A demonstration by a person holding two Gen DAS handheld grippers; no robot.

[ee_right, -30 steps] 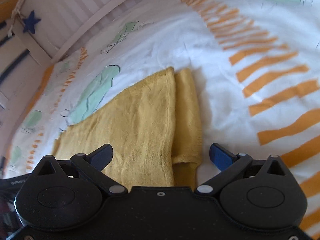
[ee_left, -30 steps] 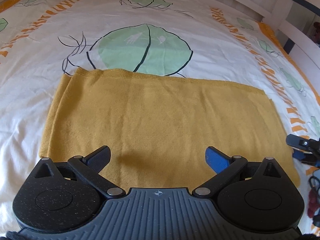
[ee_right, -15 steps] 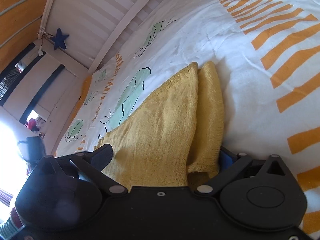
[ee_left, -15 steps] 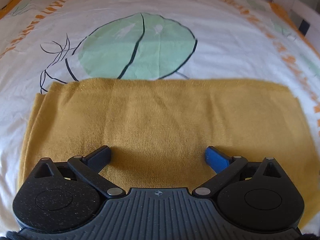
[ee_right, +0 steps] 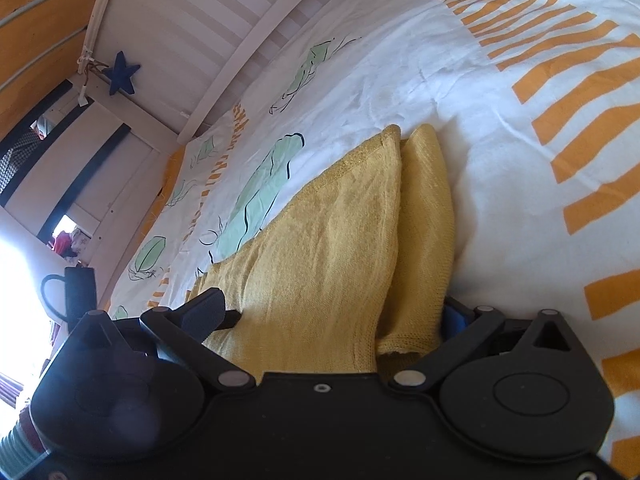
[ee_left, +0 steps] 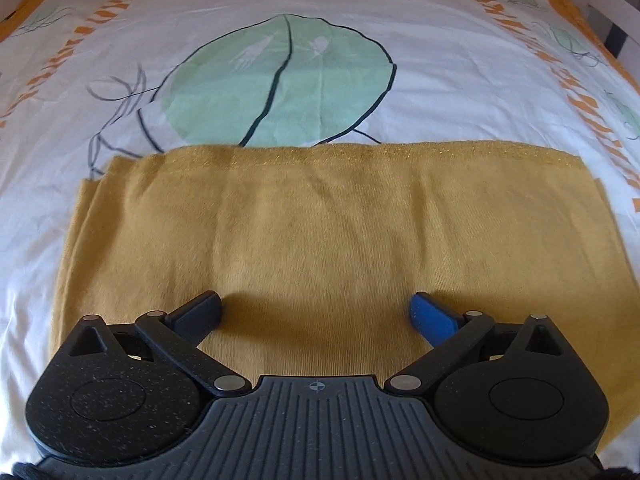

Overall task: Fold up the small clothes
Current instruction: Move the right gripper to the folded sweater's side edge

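The mustard garment (ee_left: 320,232) lay folded flat across the frame's middle on the bed (ee_left: 460,60). The left gripper (ee_left: 316,312) hung spread wide over it; the right gripper (ee_right: 332,312) straddled its edge, fingers apart.

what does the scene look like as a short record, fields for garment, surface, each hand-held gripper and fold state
garment: mustard yellow knit garment, lying flat
surface: white bedcover with green leaf and orange stripe print
left hand-held gripper: open, fingers spread over the near edge of the garment, nothing pinched
right hand-held gripper: open, straddling one end of the garment, cloth between the fingers
fold state: already folded into a long rectangle; layered edges show at the end by the right hand-held gripper
background: white bed rail, blue star
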